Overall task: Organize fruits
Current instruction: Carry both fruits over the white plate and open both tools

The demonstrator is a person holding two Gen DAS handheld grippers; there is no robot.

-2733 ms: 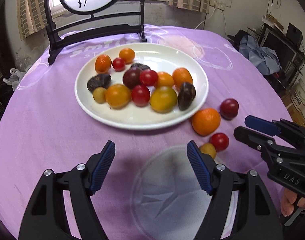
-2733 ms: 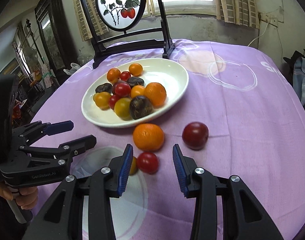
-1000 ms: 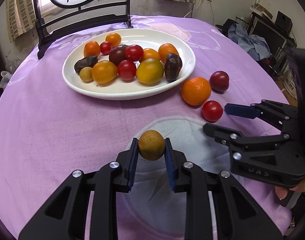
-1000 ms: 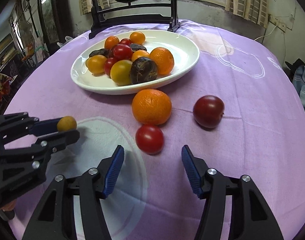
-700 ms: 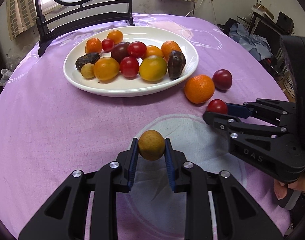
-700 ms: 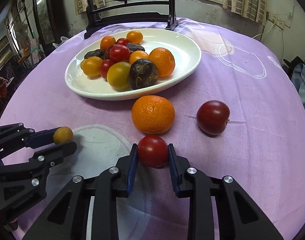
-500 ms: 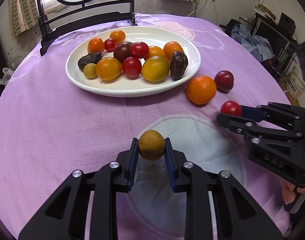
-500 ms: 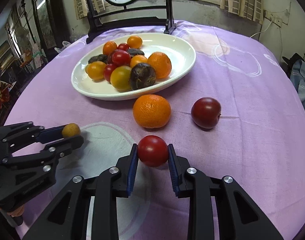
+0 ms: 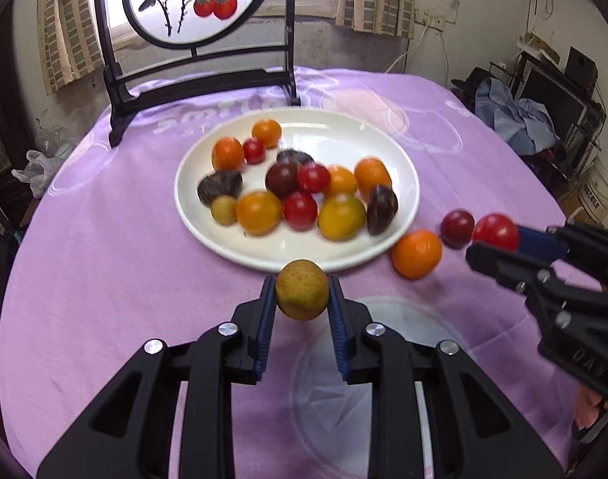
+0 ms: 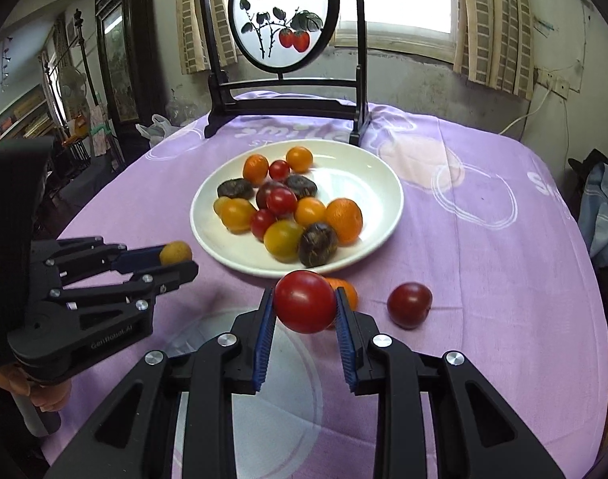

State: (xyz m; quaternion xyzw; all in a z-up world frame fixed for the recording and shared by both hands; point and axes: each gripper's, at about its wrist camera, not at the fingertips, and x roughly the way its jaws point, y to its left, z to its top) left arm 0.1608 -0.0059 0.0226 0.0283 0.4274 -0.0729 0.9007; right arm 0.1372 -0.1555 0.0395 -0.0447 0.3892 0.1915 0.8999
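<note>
- On the table (image 10: 483,247), under a purple cloth, a white plate (image 9: 407,183) is seen heaped with small fruit; bare space lies at its far right.
- Left tool (image 9: 301,299) is clamped on a yellow-brown fruit (image 9: 301,295), carried short of the rim.
- Right tool (image 10: 304,307) is clamped on a red tomato (image 10: 304,301), likewise aloft.
- Both are best lowered onto bare plate, then released gently, so nothing is rolled.
</note>
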